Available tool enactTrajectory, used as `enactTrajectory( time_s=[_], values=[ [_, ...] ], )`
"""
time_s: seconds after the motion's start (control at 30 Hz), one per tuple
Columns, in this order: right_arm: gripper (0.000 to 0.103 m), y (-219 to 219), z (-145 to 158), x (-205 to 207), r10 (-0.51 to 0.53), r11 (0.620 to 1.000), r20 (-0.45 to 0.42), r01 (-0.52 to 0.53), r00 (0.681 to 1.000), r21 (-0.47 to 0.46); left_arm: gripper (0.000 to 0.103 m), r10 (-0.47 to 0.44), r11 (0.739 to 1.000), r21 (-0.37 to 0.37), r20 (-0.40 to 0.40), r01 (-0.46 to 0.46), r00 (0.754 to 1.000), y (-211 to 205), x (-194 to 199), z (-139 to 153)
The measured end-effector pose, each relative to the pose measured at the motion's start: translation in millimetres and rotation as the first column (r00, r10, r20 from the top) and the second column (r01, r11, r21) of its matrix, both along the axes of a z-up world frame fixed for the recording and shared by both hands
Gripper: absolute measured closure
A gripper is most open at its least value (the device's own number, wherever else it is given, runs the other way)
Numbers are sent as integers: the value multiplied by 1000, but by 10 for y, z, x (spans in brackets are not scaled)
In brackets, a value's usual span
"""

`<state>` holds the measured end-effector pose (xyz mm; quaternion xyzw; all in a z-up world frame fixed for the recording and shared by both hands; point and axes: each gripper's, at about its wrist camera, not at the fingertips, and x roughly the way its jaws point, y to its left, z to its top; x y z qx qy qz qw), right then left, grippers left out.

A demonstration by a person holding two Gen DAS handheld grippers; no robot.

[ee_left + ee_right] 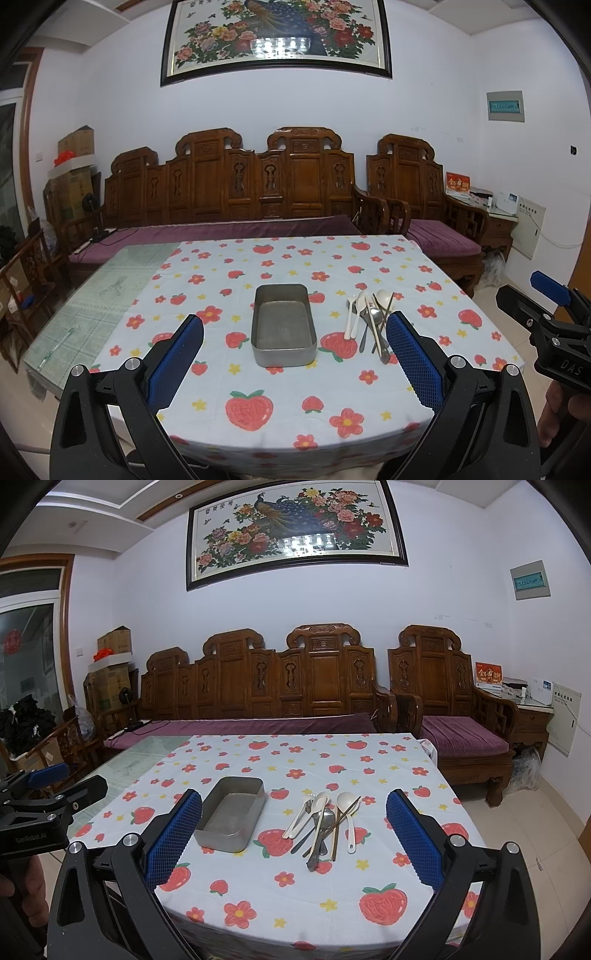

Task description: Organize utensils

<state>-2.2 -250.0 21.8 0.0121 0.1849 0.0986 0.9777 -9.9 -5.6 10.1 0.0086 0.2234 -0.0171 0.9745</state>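
Observation:
An empty grey metal tin (283, 325) (232, 814) sits in the middle of the table. To its right lies a heap of utensils (371, 319) (325, 821): white plastic spoons, metal spoons, a fork and brown chopsticks. My left gripper (293, 363) is open, held above the near table edge in front of the tin. My right gripper (293, 840) is open too, hovering short of the heap with nothing between its fingers. In the left wrist view the right gripper (550, 317) shows at the right edge.
A strawberry-print cloth (295, 398) covers most of the table; bare glass (107, 288) shows on the left. A carved wooden sofa (236, 192) and armchair (424, 199) stand behind. Tiled floor (532, 834) lies to the right. A hand (22, 882) holds the left gripper (44, 808).

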Motion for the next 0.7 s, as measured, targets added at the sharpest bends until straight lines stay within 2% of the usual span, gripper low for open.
enactTrajectory(
  time_s=[0.7],
  values=[
    [3, 11, 0, 1, -1, 1000, -1, 1, 1000, 0, 7, -3, 1000, 2, -9, 3, 1000, -51, -12, -15]
  ],
)
